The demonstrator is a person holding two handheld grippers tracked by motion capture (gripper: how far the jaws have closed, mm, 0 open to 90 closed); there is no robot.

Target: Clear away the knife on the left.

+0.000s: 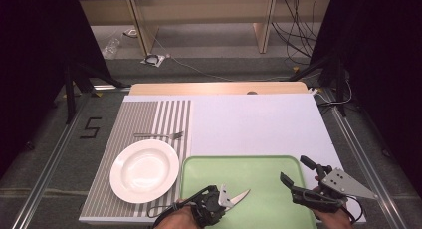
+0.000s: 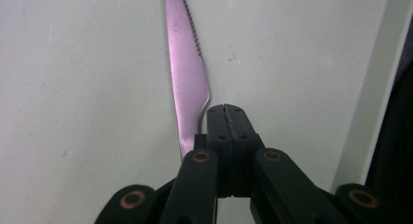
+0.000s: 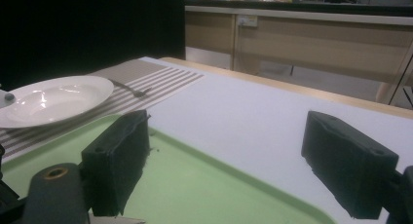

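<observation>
Your left gripper (image 1: 222, 198) sits at the near left of the green tray (image 1: 263, 164), jaws clenched on the knife (image 1: 238, 197); in the left gripper view the pads meet with no gap and the knife (image 2: 187, 78) runs past their left side, so the exact pinch point is hard to make out. The blade sticks out to the right over the tray, and the handle is hidden under the gripper and your hand. Your right gripper (image 1: 297, 171) is released, jaws wide apart, over the tray's near right corner, well apart from the knife. The plate (image 1: 144, 170) sits just left of the tray on the striped mat (image 1: 149, 114), with the fork (image 1: 159, 135) just beyond it. The tray's near edge is cut off by the frame.
</observation>
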